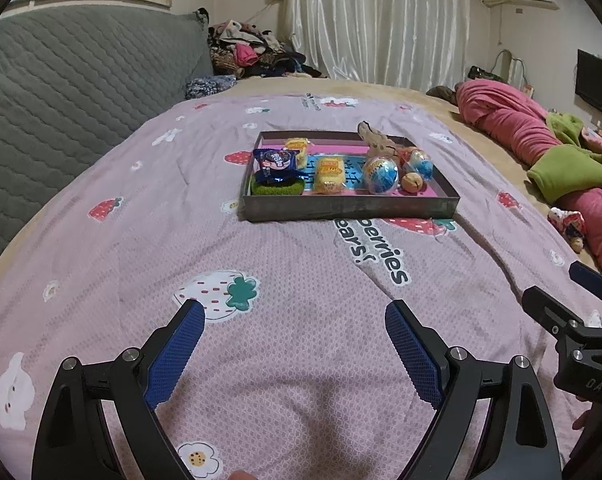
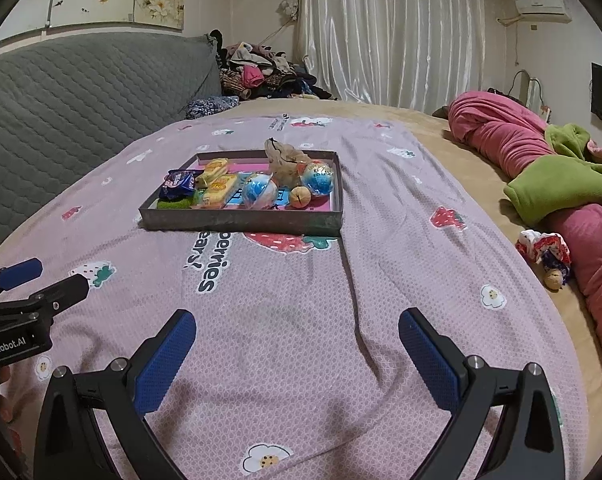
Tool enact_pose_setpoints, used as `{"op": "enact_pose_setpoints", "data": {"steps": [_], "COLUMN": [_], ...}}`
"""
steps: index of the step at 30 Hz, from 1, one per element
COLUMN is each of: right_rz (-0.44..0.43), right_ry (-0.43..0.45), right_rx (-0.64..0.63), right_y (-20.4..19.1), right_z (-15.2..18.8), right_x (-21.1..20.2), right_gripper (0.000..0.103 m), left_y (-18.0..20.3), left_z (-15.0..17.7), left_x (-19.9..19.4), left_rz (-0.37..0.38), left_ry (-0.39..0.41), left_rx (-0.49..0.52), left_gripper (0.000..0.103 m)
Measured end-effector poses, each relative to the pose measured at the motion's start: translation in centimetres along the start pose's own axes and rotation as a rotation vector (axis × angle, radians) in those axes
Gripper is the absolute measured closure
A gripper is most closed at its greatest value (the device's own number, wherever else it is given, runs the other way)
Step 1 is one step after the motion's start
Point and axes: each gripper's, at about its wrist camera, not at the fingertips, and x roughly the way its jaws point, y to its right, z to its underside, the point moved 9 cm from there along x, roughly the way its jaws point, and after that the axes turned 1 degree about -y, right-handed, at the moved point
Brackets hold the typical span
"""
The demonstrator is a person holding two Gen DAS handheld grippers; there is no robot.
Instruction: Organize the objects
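A shallow dark tray sits on the pink strawberry bedspread ahead of both grippers. In it lie a blue cookie packet on a green sponge, two yellow snack packs, two blue foil eggs, a walnut and a crumpled clear bag. My left gripper is open and empty, well short of the tray. My right gripper is open and empty too.
A small wrapped toy lies on the tan sheet at the right, beside a pink and green blanket roll. A grey quilted headboard stands left. Clothes are piled at the back.
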Motion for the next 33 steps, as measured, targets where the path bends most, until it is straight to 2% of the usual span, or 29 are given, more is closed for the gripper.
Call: {"op": "enact_pose_setpoints", "data": {"steps": [15, 21, 33], "right_rz": [0.0, 0.001, 0.006], "right_ry": [-0.009, -0.01, -0.013], "right_rx": [0.002, 0.002, 0.002], "right_y": [-0.1, 0.01, 0.17], "right_z": [0.26, 0.24, 0.3], "right_x": [0.29, 0.38, 0.46], "right_gripper": [0.001, 0.001, 0.001], "left_y": [-0.04, 0.27, 0.22], "left_z": [0.21, 0.25, 0.33], "left_x": [0.53, 0.54, 0.76], "left_rz": [0.003, 0.031, 0.01], "left_ry": [-0.006, -0.002, -0.003], "left_rx": [-0.002, -0.001, 0.01], "left_gripper": [0.011, 0.011, 0.011]}}
